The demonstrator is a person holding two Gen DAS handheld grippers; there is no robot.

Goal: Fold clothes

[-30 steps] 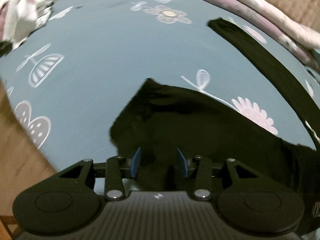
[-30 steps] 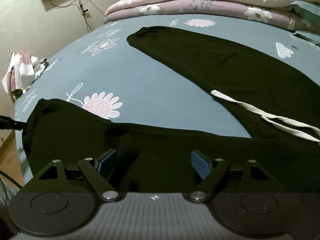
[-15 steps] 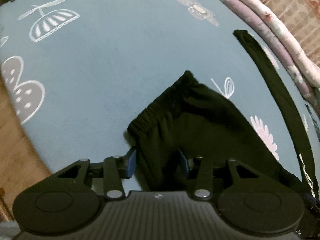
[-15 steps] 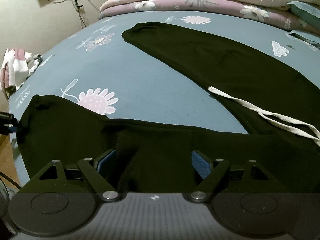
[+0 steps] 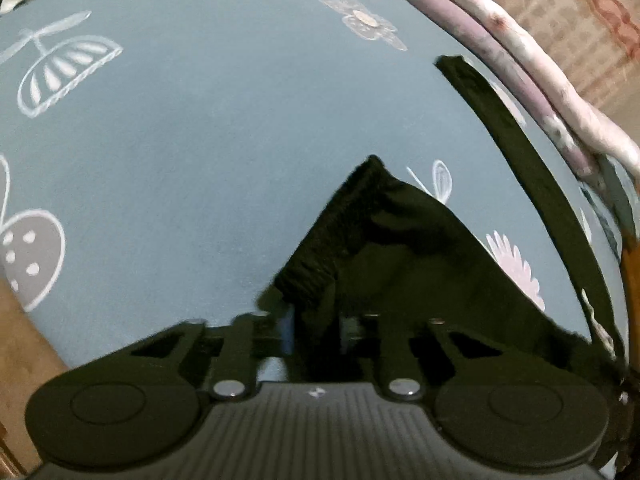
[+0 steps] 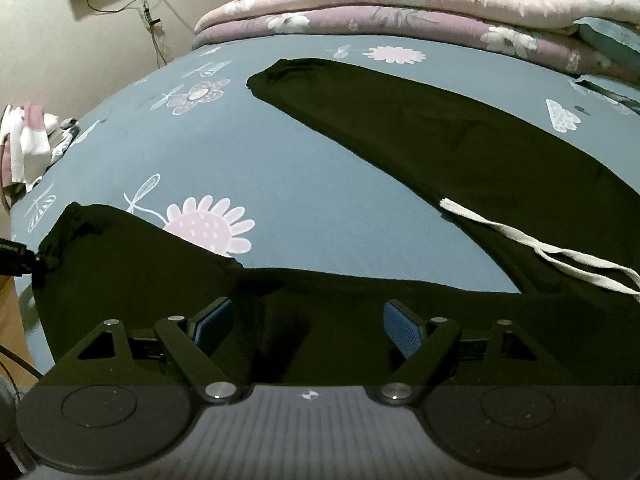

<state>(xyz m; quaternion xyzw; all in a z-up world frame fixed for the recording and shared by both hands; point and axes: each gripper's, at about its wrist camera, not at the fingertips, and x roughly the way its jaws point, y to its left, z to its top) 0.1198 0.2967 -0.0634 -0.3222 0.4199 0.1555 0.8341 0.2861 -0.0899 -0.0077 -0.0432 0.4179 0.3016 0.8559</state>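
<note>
A pair of black trousers (image 6: 440, 148) lies spread on a blue-grey flowered bedsheet (image 6: 312, 196), with a white drawstring (image 6: 532, 244) at the waist on the right. One leg runs to the far side, the other towards the left edge. My left gripper (image 5: 314, 330) is shut on the ribbed cuff (image 5: 320, 256) of the near leg, and its tip shows in the right wrist view (image 6: 20, 260) at that cuff. My right gripper (image 6: 308, 320) is open, its blue pads (image 6: 402, 330) over the near leg's black cloth (image 6: 280, 312).
Folded pink and mauve quilts (image 6: 400, 8) are stacked along the far side of the bed. A heap of white and pink clothes (image 6: 28, 140) lies at the left edge. The bed's left edge drops to a wooden floor (image 5: 24, 352).
My left gripper has closed on the trouser cuff; its pads stood apart around the cloth before. The cuff now rises in a peak. My right gripper has stayed open and nearly still.
</note>
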